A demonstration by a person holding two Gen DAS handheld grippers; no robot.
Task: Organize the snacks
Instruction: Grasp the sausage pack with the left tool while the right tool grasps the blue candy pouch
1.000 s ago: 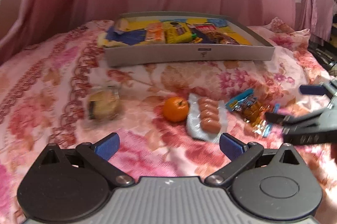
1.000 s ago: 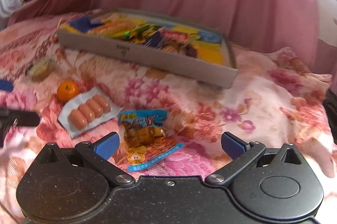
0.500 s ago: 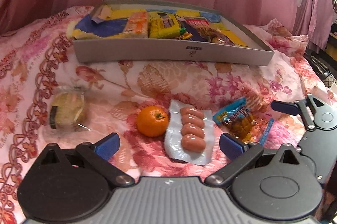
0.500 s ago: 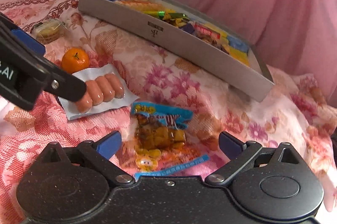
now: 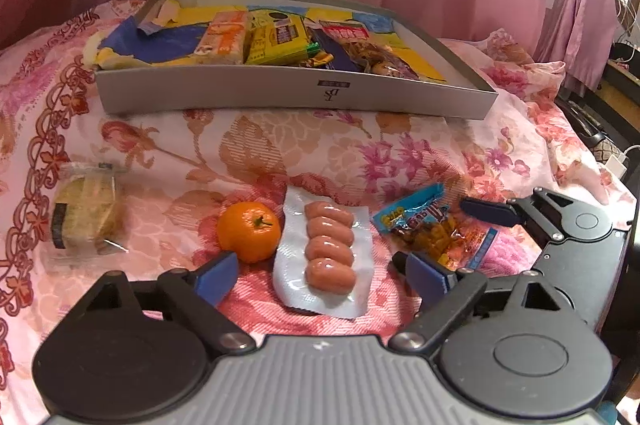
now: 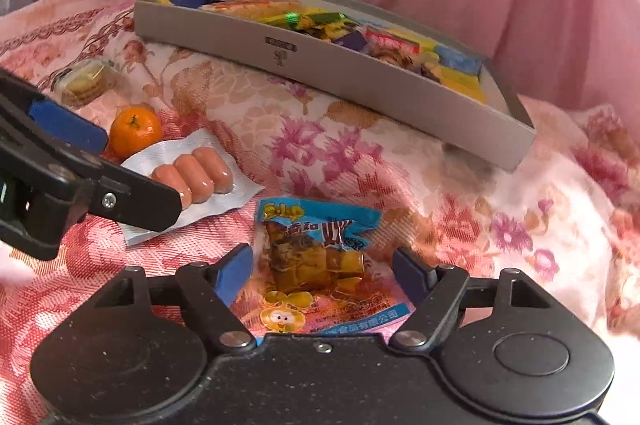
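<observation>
Our right hand-held gripper [image 6: 323,271] is spread wide and holds nothing, its two blue pads straddling the blue-topped snack packet [image 6: 320,257] that lies flat on the flowered bedspread [image 6: 460,185] right under its nose. Our left hand-held gripper [image 5: 320,273] is just as open and empty, with the sausage pack [image 5: 326,249] lying between its pads and the tangerine [image 5: 249,231] just beside its left pad. Further off to its left lies a clear-wrapped cake [image 5: 86,211]. Straight ahead of both, well apart from the loose snacks, sits the grey box [image 5: 296,93], already part filled with packets.

We judge the next step to be a pinch on each flat packet, and here the risks gather. Both packets are thin and slippery film on soft cloth, so the pads could close on bedspread instead, or skid over the film and miss. The left pad could nudge the tangerine and set it rolling. Our two grippers are close together, and could knock one another as they lift.
</observation>
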